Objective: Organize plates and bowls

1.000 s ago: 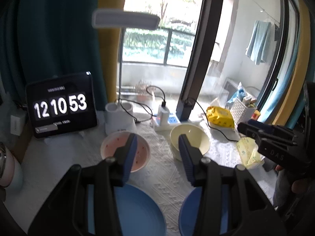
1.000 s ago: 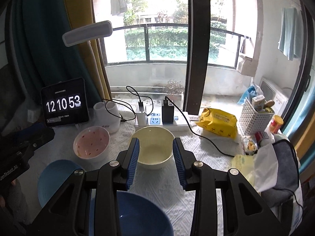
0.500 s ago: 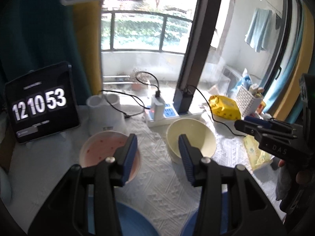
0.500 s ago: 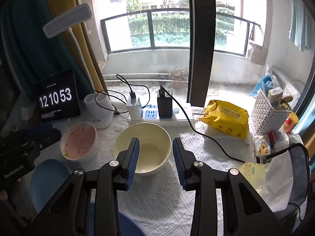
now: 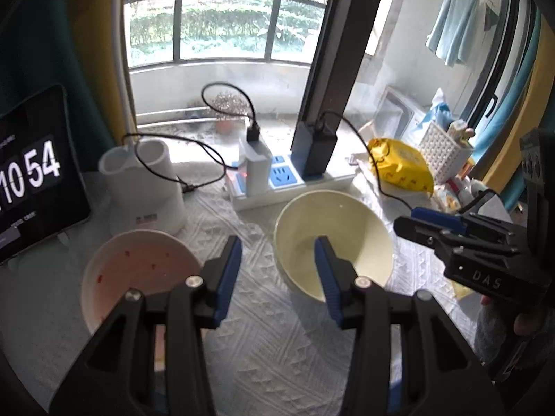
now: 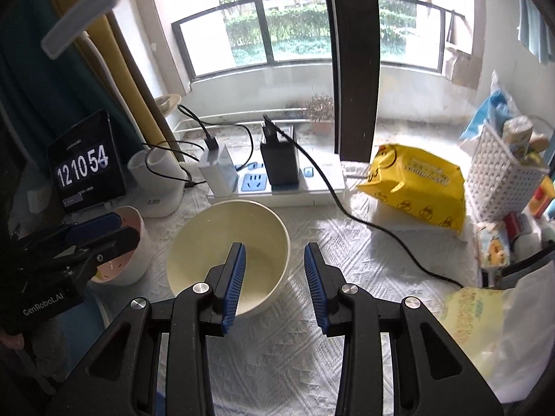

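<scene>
Hovering right gripper [image 6: 274, 279], jaws apart, empty; yellow bowl [image 6: 222, 242] under left jaw.

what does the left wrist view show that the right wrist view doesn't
Only the left wrist view shows the pink bowl's speckled inside and the blue towel hanging outside. Only the right wrist view shows the lamp head and the full clock tablet. Both share the cream bowl, the power strip, the yellow packet and open, empty tongs.
</scene>
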A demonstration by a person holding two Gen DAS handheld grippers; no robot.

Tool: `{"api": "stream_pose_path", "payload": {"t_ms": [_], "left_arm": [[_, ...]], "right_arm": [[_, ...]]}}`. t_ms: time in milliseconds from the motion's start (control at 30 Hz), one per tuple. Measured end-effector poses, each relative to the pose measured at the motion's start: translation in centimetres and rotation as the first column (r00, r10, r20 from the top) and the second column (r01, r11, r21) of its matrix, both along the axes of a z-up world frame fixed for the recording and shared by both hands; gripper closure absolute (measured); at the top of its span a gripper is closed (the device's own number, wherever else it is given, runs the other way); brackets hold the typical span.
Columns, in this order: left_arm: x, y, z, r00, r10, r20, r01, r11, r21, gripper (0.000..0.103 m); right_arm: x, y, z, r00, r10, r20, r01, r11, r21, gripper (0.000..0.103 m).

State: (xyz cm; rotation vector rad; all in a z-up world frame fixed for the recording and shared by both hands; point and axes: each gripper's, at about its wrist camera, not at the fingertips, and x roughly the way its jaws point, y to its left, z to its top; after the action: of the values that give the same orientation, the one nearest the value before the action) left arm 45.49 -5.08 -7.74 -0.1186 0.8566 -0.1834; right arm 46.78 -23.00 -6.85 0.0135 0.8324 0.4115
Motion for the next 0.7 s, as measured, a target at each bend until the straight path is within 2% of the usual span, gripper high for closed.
{"api": "stream_pose_path", "payload": {"t_ms": [433, 600, 700], "left_arm": [[1.9, -2.0, -3.5, 0.993, -0.074, -0.091, 0.081, 0.994, 0.073, 0.058], [2.4, -2.1, -4.7, 0.987, -0.103, -0.125, 0.110, 0.993, 0.048, 0.058], [2.5, -2.4, -4.8, 0.987, -0.114, -0.117, 0.120, 0.991, 0.053, 0.059]], "right_arm": [[2.3, 0.4, -4.8, 0.991, 0.021, -0.135, -0.013, 0.998, 0.066, 0.066], [2.9, 0.8, -5.7, 0.985, 0.031, -0.173, -0.016, 0.996, 0.086, 0.066], [3.0, 1.1, -6.0, 0.984, 0.026, -0.176, -0.013, 0.997, 0.074, 0.066]]}}
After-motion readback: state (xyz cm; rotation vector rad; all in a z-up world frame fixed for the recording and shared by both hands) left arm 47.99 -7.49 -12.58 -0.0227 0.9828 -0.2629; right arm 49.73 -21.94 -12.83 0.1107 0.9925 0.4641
